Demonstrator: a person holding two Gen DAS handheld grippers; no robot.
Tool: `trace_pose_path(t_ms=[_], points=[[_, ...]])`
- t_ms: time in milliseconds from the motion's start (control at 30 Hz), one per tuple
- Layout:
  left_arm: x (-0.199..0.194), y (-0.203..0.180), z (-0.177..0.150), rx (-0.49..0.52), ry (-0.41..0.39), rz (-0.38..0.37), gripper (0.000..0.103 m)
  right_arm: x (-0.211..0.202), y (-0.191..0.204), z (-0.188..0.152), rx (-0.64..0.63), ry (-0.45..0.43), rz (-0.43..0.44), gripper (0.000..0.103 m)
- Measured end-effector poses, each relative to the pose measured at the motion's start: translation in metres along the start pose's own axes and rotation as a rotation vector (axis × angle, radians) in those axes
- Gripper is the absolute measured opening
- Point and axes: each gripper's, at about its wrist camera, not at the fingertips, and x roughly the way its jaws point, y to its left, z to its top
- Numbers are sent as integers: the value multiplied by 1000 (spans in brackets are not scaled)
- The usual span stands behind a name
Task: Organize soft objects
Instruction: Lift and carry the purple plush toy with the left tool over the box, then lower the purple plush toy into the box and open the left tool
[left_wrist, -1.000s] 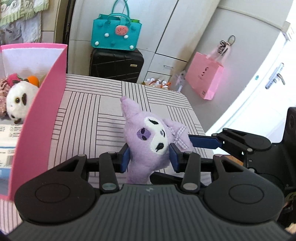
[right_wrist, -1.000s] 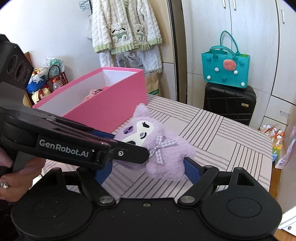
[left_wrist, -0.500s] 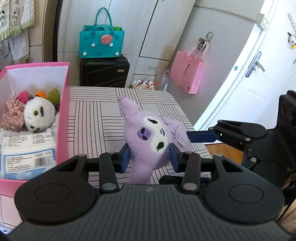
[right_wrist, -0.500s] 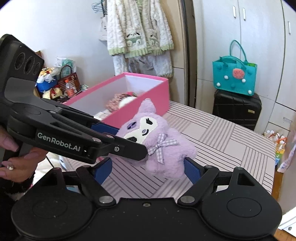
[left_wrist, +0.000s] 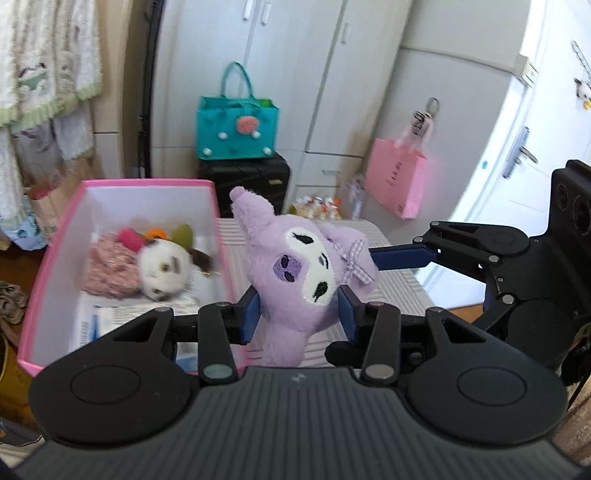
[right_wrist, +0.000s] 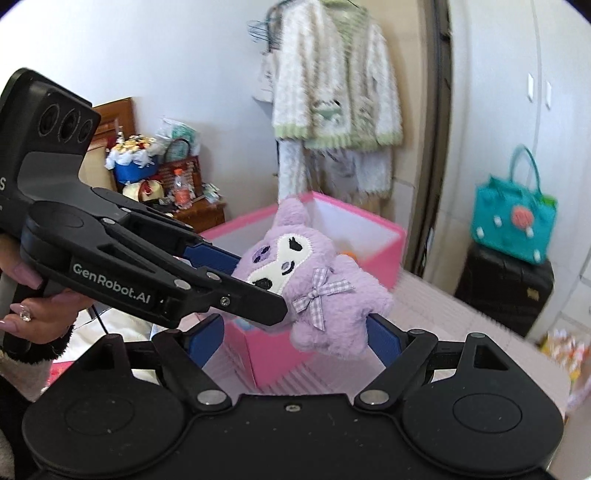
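A purple plush (left_wrist: 295, 273) with a white face and a checked bow hangs in the air, and my left gripper (left_wrist: 295, 314) is shut on its body. In the right wrist view the purple plush (right_wrist: 332, 295) sits between the wide jaws of my right gripper (right_wrist: 295, 332). The right pad touches its lower body, while the left pad stands clear of it. The left gripper (right_wrist: 255, 280) reaches in from the left, held by a hand. Behind the plush, to the left, is the open pink box (left_wrist: 55, 258).
In the box lie a white plush (left_wrist: 162, 266), a pink knitted item (left_wrist: 107, 266) and a printed packet. The striped table (left_wrist: 399, 295) lies below. A teal bag (left_wrist: 236, 129) on a black suitcase, a pink paper bag (left_wrist: 399, 181) and hanging clothes (right_wrist: 332, 92) stand behind.
Both grippers have risen together with the purple plush and swung toward the pink box. The box's inside now shows far more fully. Neither gripper's jaws have changed.
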Motion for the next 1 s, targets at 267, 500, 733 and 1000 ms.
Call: trace_pose_path(t_ms=[267, 500, 733, 1000], points=[[-11, 52, 15, -70, -6, 59, 44, 42, 9, 37, -27, -24, 91, 86], [8, 99, 25, -173, 31, 138, 44, 105, -6, 53, 102, 69, 172, 67], [32, 132, 14, -249, 116, 119, 44, 143, 0, 53, 91, 160, 152, 67], [44, 131, 3, -210, 158, 138, 42, 158, 11, 51, 12, 253, 90, 60]])
